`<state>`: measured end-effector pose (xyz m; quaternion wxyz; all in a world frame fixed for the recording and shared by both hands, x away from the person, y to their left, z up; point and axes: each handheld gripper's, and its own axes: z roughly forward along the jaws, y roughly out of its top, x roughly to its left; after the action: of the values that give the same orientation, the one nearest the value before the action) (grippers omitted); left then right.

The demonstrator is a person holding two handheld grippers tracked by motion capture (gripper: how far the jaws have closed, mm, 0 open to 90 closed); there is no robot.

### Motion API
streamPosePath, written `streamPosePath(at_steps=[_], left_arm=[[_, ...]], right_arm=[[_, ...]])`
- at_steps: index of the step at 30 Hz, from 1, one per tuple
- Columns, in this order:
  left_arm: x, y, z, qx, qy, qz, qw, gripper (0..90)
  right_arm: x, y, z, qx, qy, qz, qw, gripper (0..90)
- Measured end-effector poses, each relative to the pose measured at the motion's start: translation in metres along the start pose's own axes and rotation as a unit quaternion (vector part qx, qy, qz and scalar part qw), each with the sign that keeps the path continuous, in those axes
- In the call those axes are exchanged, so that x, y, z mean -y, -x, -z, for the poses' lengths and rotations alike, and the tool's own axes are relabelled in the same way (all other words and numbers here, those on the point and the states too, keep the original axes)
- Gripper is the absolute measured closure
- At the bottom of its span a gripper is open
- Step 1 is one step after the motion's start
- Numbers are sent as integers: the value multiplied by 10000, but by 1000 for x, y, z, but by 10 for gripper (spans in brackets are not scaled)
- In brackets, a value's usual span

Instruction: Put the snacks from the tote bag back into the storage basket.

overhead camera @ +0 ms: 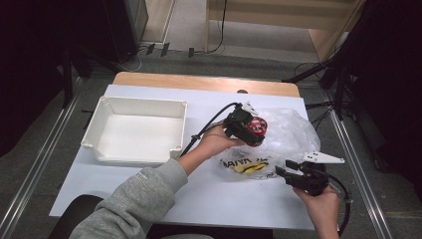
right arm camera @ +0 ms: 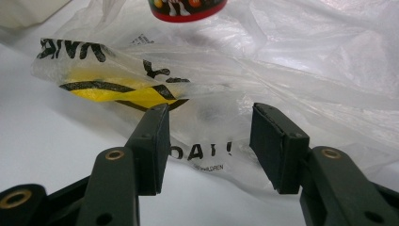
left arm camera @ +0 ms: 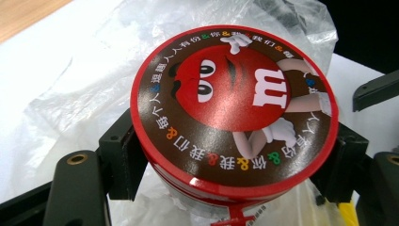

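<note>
The round candy tin (left arm camera: 234, 117) sat clamped between the left gripper (overhead camera: 245, 127) fingers, above the clear plastic bag (overhead camera: 291, 134). Lifting straight up looked wisest; the right gripper (overhead camera: 288, 169), fingers apart, should pin the bag's edge.

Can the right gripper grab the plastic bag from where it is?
Probably yes. The right gripper has its jaws open, with the edge of the plastic bag just ahead and nothing between them.
</note>
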<state>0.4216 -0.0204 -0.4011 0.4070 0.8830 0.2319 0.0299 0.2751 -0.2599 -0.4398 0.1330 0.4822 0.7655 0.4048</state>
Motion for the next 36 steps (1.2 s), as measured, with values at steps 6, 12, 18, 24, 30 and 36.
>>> streamPosePath(at_steps=[6, 12, 18, 24, 30, 36], left_arm=[[-4, 4, 15, 98, -33, -64, 9999, 262], [-9, 10, 31, 195, -38, -129, 9997, 262], [-9, 11, 44, 206, -118, -186, 9995, 261], [-3, 11, 53, 142, -162, -213, 9995, 261], [3, 9, 65, 142, -160, -170, 9996, 261], [10, 5, 79, 111, -157, -104, 9998, 261]], right_arm=[[0, -1, 0, -29, 18, -5, 10000, 495], [0, -2, -1, -61, 6, -6, 10000, 496], [-1, -3, -1, -70, 19, -19, 10000, 495], [-1, -3, 0, -76, 46, -30, 10000, 495], [-2, -5, 1, -114, 127, -47, 9998, 495], [-1, -8, 0, -148, 124, 33, 9998, 494]])
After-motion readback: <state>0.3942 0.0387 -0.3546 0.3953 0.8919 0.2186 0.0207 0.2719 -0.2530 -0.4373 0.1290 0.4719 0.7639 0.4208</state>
